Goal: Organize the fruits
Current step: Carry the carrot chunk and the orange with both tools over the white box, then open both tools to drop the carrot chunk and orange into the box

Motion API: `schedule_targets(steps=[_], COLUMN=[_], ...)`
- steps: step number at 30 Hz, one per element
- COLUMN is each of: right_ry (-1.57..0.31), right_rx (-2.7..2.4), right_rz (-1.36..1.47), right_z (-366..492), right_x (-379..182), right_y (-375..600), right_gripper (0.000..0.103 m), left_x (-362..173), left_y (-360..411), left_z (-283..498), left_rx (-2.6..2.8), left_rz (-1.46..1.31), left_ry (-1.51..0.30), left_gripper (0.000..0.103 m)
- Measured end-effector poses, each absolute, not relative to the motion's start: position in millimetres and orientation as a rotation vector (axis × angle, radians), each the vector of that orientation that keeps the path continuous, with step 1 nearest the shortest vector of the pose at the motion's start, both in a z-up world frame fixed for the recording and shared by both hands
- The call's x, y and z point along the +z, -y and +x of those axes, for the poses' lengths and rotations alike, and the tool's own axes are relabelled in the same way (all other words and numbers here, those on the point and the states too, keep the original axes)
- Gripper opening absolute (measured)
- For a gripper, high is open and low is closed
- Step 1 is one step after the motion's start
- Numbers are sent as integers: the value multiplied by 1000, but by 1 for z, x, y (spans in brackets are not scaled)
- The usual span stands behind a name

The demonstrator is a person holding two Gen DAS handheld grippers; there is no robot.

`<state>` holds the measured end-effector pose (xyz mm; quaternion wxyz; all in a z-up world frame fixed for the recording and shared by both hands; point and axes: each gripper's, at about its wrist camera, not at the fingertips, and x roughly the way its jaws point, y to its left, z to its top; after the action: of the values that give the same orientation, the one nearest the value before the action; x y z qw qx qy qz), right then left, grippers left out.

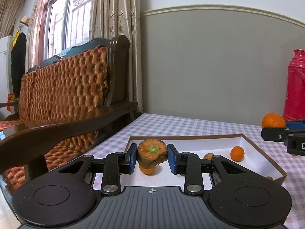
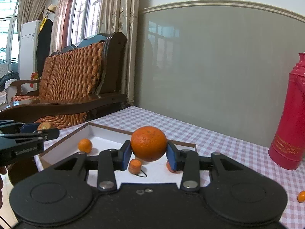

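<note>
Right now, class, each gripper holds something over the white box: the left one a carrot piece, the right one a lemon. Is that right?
Not quite. The right gripper holds an orange, not a lemon, as the right wrist view shows. The rest stands: the left gripper holds a carrot piece, and both are over the white box.

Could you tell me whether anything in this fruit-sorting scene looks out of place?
Yes: the left hand-held gripper holds a stubby orange carrot piece, a vegetable, over the shallow white cardboard tray, where another small carrot chunk already lies.
</note>
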<state>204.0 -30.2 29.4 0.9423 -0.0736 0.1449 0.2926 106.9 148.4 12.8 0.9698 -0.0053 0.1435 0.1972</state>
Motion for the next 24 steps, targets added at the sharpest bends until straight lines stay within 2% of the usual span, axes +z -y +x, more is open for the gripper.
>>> schedule_targets(steps=[24], right_ry=[-352], right_rx=[574], right_rz=[-116], right_z=[263], right_x=[21], right_y=[16], right_gripper=[31], left_x=[15], left_y=[-172], left_z=[181], left_rx=[418], left_rz=[-22], left_ry=[-297], left_gripper=[34])
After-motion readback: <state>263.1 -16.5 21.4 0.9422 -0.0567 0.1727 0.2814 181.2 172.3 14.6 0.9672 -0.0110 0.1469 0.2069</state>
